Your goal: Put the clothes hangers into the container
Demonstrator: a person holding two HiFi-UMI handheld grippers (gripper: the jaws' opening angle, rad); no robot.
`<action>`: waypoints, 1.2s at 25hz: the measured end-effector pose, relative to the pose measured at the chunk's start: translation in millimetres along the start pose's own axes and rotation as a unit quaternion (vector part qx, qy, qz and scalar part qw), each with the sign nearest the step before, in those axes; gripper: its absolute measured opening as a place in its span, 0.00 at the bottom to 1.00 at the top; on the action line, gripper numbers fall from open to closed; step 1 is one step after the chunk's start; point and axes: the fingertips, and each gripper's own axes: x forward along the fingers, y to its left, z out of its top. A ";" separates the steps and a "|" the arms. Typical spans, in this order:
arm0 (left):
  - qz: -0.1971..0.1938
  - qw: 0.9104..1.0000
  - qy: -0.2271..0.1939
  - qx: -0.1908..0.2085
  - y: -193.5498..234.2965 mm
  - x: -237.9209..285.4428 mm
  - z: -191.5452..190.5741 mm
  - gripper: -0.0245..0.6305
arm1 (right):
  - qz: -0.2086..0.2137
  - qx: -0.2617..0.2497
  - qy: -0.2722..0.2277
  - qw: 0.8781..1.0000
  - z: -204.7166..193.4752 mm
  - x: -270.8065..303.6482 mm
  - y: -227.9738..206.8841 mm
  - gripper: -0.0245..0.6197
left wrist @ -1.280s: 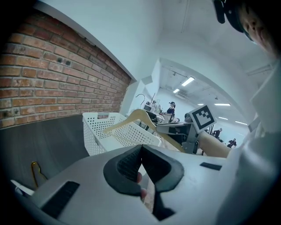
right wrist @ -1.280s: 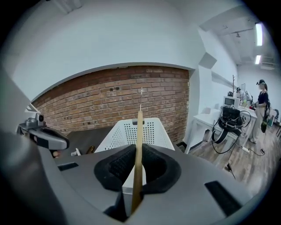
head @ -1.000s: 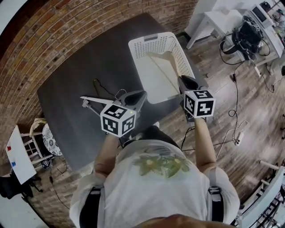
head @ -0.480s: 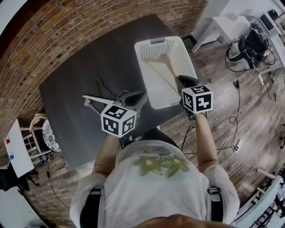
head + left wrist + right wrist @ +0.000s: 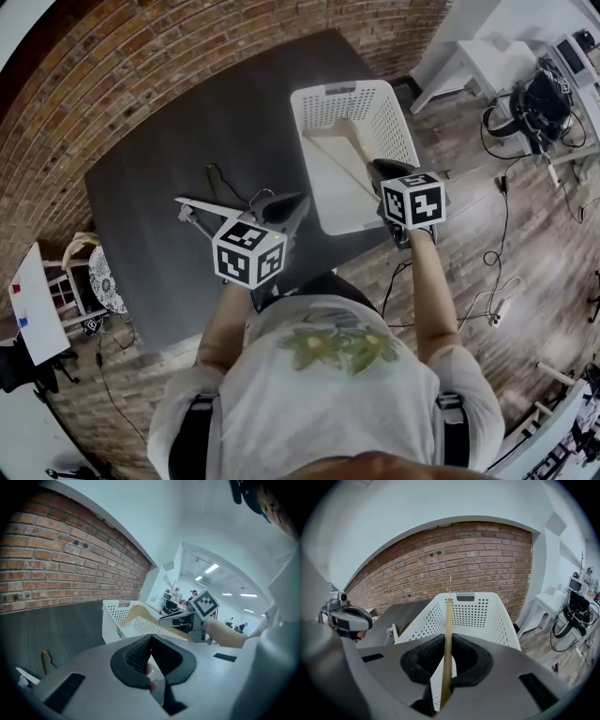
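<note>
A white perforated basket (image 5: pixel 323 103) stands at the right end of the dark table (image 5: pixel 169 141). My right gripper (image 5: pixel 379 174) is at its near right corner, shut on a wooden hanger (image 5: pixel 345 139) that reaches over the basket's inside. In the right gripper view the wooden hanger (image 5: pixel 448 616) stands edge-on between the pads of the right gripper (image 5: pixel 449 641), with the basket (image 5: pixel 480 616) straight ahead. My left gripper (image 5: pixel 292 208) hovers over the table's near edge, and in its own view the left gripper (image 5: pixel 150 641) is shut with nothing in it. A white hanger (image 5: pixel 202 211) and a black wire hanger (image 5: pixel 220 178) lie on the table left of it.
A brick wall (image 5: pixel 112 56) runs behind the table. A white desk (image 5: pixel 483 61) and cables (image 5: pixel 497 234) sit on the wooden floor to the right. A small white chair (image 5: pixel 94 281) stands at the table's left.
The right gripper with the wooden hanger has edged slightly towards the basket. The left gripper has stayed where it was.
</note>
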 end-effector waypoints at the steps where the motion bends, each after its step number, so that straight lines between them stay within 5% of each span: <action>1: 0.001 1.000 0.000 -0.001 0.5 0.3 -0.1 0.08 | -0.001 0.001 0.001 1.000 0.2 1.6 -1.2 0.14; 11: 0.003 1.000 0.005 -0.001 1.8 1.9 -1.8 0.08 | -0.064 0.023 0.018 0.998 -3.0 7.5 -39.0 0.15; 21: 0.001 1.000 0.009 0.000 -2.4 4.4 -4.2 0.08 | -0.151 -0.008 0.053 0.987 -10.5 10.6 -72.9 0.16; 30: -0.001 1.000 0.013 -0.002 -2.8 4.8 -9.0 0.08 | -0.169 -0.011 0.045 0.985 -9.5 10.4 -79.5 0.17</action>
